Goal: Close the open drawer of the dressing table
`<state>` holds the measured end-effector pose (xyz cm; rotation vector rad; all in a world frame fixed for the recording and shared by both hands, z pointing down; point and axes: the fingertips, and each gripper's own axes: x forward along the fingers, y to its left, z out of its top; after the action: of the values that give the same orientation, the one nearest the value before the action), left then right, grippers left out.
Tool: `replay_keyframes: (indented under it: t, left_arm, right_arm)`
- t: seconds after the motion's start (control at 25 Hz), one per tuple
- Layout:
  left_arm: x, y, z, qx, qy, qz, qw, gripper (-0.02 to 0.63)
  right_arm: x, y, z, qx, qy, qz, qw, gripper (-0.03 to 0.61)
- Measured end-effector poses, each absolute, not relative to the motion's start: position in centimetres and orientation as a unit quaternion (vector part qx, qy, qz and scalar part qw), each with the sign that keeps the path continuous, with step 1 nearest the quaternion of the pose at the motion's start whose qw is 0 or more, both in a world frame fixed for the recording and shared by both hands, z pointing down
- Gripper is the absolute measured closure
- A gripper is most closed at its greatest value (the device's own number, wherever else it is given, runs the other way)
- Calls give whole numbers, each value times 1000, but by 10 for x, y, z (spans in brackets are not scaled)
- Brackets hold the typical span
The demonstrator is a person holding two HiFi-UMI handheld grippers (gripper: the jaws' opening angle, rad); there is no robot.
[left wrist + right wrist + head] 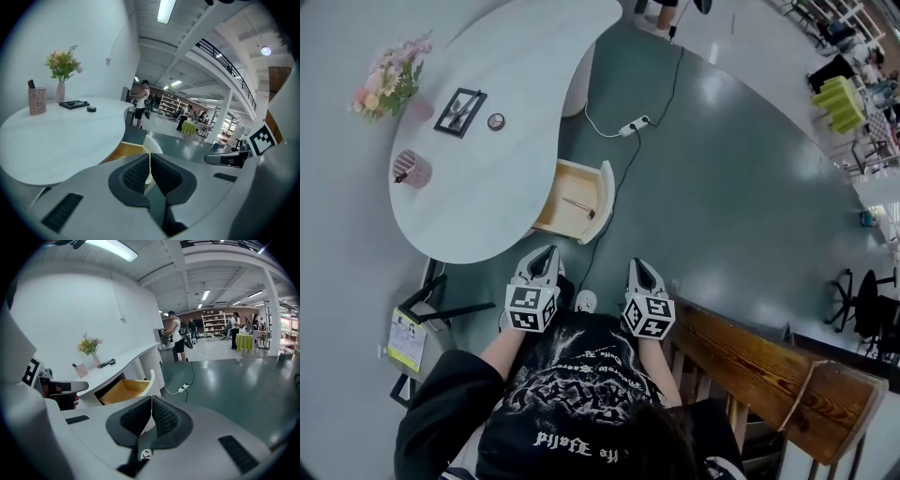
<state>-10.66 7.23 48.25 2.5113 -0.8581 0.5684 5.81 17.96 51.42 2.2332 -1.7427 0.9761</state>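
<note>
The dressing table (502, 70) is seen in the head view as a white curved top. Its drawer (574, 208) stands pulled out from the table's right edge, at the end nearer the person. The wooden inside is laid bare and the white curved front is turned away from the table. A thin small thing lies in the drawer; what it is cannot be told.

On the table, flowers (392, 77) are set at the far left edge, with a black tray (460, 112) just beside them and a small round disc (496, 121) next to the tray. A pink holder (413, 169) is placed at the left edge, nearer the person.

The left gripper (547, 253) and the right gripper (639, 266) are held side by side in front of the person's body, apart from each other, and both are pointed towards the drawer without touching it.

In the left gripper view the left gripper (149, 155) is clenched, pad against pad, with nothing between; the drawer (126, 150) is seen just beyond the tips. In the right gripper view the right gripper (151, 399) is likewise clenched on nothing, and the drawer (123, 390) is seen open beyond it, under the table (123, 361).

A power strip (634, 125) with its cable lies on the green floor beside the table, and a wooden bench (769, 361) is seen at the person's right
</note>
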Motion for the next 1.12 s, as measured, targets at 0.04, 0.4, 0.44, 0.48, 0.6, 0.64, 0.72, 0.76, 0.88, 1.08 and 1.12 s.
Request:
replay_keyframes:
  t: [0.04, 0.4, 0.44, 0.48, 0.6, 0.64, 0.72, 0.76, 0.88, 1.08, 1.12]
  left_arm:
    - [-104, 66, 486, 905, -303, 208, 215, 586]
    - [-88, 25, 500, 916, -250, 226, 218, 586]
    - [-87, 21, 502, 917, -242, 230, 219, 586]
    - [-86, 18, 503, 918, -235, 234, 218, 586]
    - [-85, 8, 504, 922, -216, 239, 214, 586]
    - [-85, 6, 504, 923, -212, 241, 214, 586]
    - [-83, 1, 507, 923, -206, 244, 215, 586]
    - [-83, -1, 508, 922, -205, 246, 217, 586]
    - [-81, -1, 509, 921, -205, 250, 218, 586]
    - [-75, -9, 510, 915, -225, 255, 215, 586]
    - [-74, -11, 510, 913, -233, 256, 215, 586]
  right_arm:
    - [61, 175, 516, 746, -575, 328, 72, 551]
    - [66, 147, 531, 749, -555, 349, 91, 549]
    - [65, 143, 533, 747, -556, 351, 96, 549]
    - [64, 140, 534, 747, -554, 354, 99, 549]
    - [63, 129, 537, 747, -551, 356, 107, 549]
    - [62, 124, 539, 745, -553, 355, 114, 549]
    - [58, 115, 543, 735, -565, 349, 137, 549]
    - [56, 111, 545, 729, -572, 346, 147, 549]
    - [56, 105, 549, 716, -584, 347, 162, 549]
    - [76, 94, 558, 696, -600, 349, 185, 549]
    - [80, 91, 561, 690, -605, 349, 190, 549]
